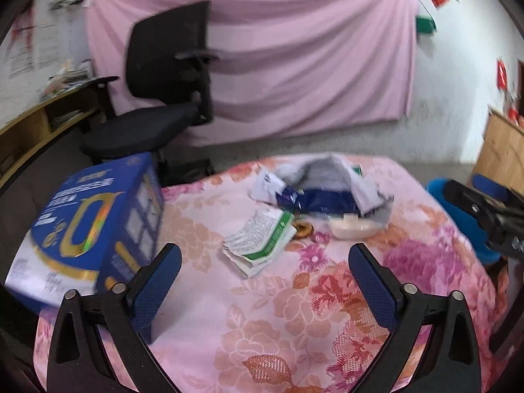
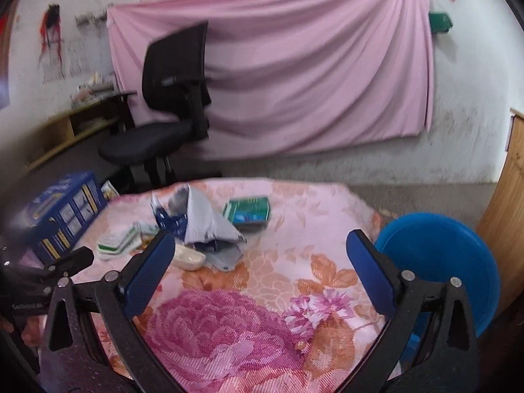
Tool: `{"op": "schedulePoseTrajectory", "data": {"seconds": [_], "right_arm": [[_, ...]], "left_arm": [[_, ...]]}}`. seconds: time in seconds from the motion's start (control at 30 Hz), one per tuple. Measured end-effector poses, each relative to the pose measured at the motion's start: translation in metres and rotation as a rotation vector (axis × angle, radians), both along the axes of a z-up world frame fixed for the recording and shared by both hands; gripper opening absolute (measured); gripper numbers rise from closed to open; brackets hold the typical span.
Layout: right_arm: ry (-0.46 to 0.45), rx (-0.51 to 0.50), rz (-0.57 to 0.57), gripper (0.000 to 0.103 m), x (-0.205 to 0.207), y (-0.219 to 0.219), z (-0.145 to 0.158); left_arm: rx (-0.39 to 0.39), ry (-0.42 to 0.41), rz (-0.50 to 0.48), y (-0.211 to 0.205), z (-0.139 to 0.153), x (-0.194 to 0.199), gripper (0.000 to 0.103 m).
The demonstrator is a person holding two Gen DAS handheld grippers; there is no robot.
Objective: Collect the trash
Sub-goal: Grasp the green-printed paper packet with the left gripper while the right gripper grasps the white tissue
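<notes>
The left claw hangs wide open over the pink floral-clothed counter. Ahead lie a green-and-white folded paper carton, a crumpled grey-and-navy plastic bag and a big blue-and-gold cardboard box at the left edge.

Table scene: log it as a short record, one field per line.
surface: table under a floral cloth
trash: grey torn bag, green-and-white carton, green packet, white dish
large item: blue box at the table's left edge
beside table: blue bin on the right
left gripper: open, empty, above the cloth
right gripper: open, empty
background: black office chair, pink sheet
</notes>
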State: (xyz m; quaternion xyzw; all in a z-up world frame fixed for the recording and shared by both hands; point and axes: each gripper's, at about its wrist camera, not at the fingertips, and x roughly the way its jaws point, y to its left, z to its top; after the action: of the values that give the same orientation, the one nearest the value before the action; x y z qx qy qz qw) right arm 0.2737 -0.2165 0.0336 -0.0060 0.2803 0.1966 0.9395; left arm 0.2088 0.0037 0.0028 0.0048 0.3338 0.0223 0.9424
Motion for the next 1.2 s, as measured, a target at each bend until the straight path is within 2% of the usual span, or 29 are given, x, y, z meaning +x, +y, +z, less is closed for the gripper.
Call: {"op": "schedulePoseTrajectory", "data": {"seconds": [0.07,0.17,0.4,0.47,0.6,0.67,0.73,0.8,1.0,1.07,1.13,1.2], "right_arm": [[0.05,0.001,0.023,0.103,0.01,0.006,-0.006],[0.106,-0.009,0.064,0.103,0.023,0.018,-0.011],[0.191,-0.014,0.148,0.102,0.055,0.052,-0.018],[0.218,-0.011,0.164,0.102,0.065,0.062,-0.021],[0.253,-0.026,0.177,0.1,0.077,0.074,-0.027],[0.277,-0.013,0.186,0.094,0.08,0.075,-0.031],[0.305,-0.002,0.191,0.079,0.08,0.076,-0.035],[0.315,-0.008,0.197,0.069,0.076,0.075,-0.039],[0.315,0.025,0.2,0.05,0.065,0.062,-0.037],[0.311,0.039,0.197,0.046,0.061,0.057,-0.035],[0.305,0.057,0.191,0.037,0.056,0.051,-0.034],[0.299,0.074,0.18,0.034,0.052,0.044,-0.032]], "left_arm": [[0.018,0.056,-0.029,0.0,-0.007,0.012,0.081],[0.033,0.112,-0.043,0.001,-0.016,0.023,0.068],[0.125,0.217,-0.038,0.002,-0.036,0.043,0.068],[0.106,0.246,-0.038,0.006,-0.043,0.048,0.068],[0.083,0.251,-0.04,0.014,-0.046,0.054,0.067],[0.071,0.259,-0.056,0.015,-0.047,0.057,0.054],[0.058,0.268,-0.066,0.015,-0.047,0.061,0.047],[0.05,0.27,-0.075,0.016,-0.047,0.062,0.042],[0.029,0.263,-0.076,0.016,-0.044,0.058,0.04],[0.015,0.239,-0.061,0.018,-0.04,0.052,0.04],[-0.017,0.193,-0.056,0.022,-0.033,0.044,0.04],[-0.047,0.162,-0.05,0.022,-0.027,0.037,0.04]]}}
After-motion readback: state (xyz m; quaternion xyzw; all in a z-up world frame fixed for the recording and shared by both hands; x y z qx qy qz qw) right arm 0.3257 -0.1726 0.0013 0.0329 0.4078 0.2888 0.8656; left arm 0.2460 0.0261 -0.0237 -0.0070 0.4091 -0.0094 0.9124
